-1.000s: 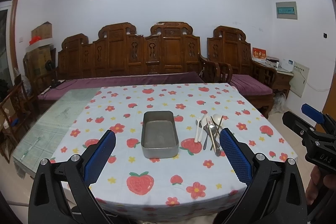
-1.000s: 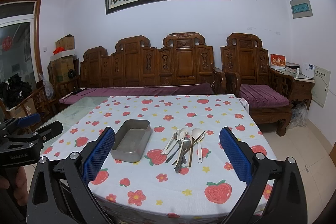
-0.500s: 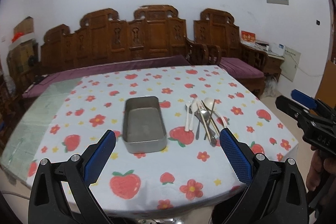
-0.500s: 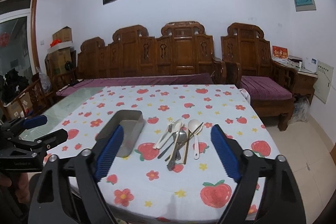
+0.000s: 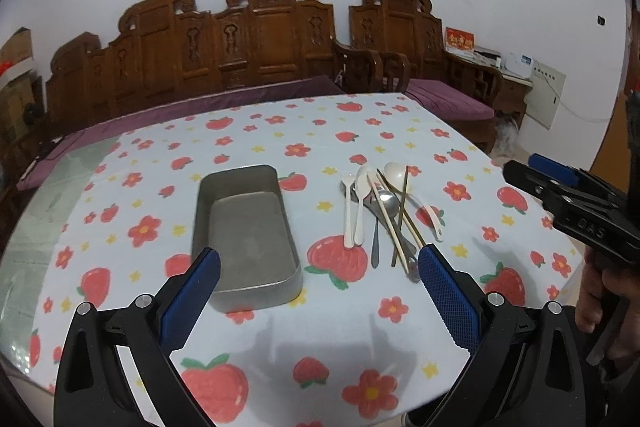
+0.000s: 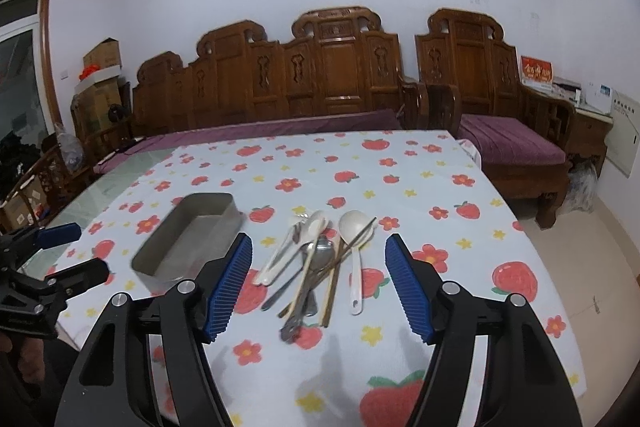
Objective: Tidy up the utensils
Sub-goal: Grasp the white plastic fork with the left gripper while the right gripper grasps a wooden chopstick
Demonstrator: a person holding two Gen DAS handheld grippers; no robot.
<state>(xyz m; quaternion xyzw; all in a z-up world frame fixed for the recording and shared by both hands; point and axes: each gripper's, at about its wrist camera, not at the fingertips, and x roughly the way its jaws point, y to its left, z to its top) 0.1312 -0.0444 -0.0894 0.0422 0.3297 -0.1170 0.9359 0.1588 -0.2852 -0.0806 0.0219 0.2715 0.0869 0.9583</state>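
Note:
An empty grey metal tray [image 5: 246,239] lies on the strawberry-print tablecloth [image 5: 320,347]; it also shows in the right wrist view [image 6: 188,239]. To its right lies a pile of utensils [image 5: 380,215]: white spoons, a metal spoon and chopsticks, also in the right wrist view [image 6: 316,263]. My left gripper [image 5: 319,275] is open and empty, above the cloth in front of the tray and pile. My right gripper [image 6: 319,263] is open and empty, hovering just short of the pile, with the pile seen between its fingers.
The table's near edge is close below both grippers. A bare glass strip [image 5: 48,203] runs along the table's left side. A carved wooden bench [image 5: 224,59] with purple cushions stands behind the table, and a wooden armchair [image 6: 500,115] at the back right.
Both grippers have moved forward and down toward the table. The right gripper has narrowed a little and now frames the utensil pile. Tray and utensils have not moved.

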